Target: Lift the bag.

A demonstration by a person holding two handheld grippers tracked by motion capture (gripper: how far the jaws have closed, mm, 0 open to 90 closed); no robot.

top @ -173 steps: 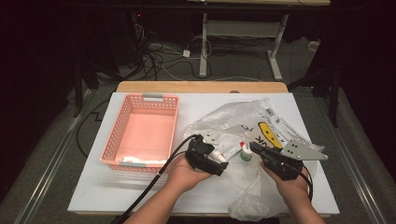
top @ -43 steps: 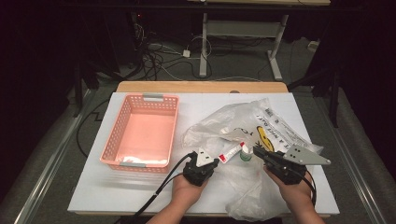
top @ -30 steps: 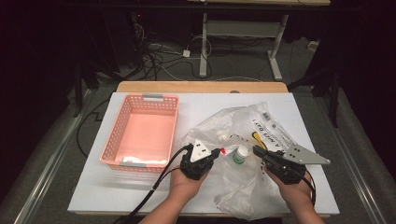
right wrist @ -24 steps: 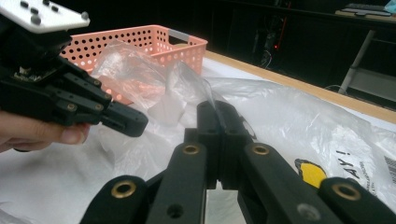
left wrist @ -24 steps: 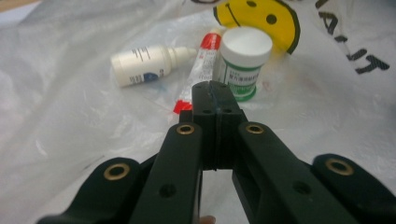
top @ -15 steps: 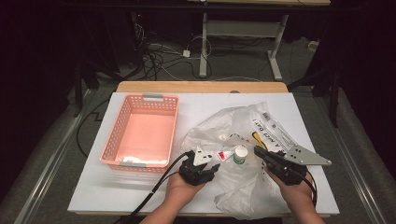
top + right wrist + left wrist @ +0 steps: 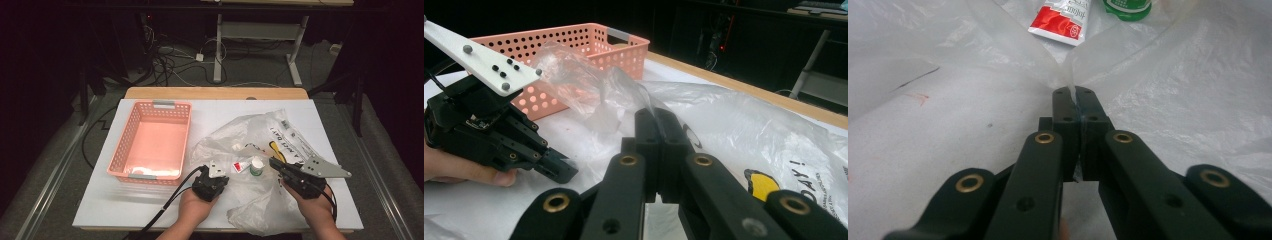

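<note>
A clear plastic bag lies crumpled on the white table. Inside its mouth lie a red-and-white tube and a small bottle with a green label. My left gripper points at them from the near left. Its jaws have just been closing and are now shut on a fold of the bag film, with the tube and bottle just beyond. My right gripper is shut on the bag's other edge, which it holds lifted.
A pink perforated basket stands at the left of the table, with something pale at its near end. It also rises behind the left gripper in the right gripper view. A small white cap lies in the bag.
My left gripper has come down lower onto the bag, near the tube. The right gripper has kept its place and its hold.
</note>
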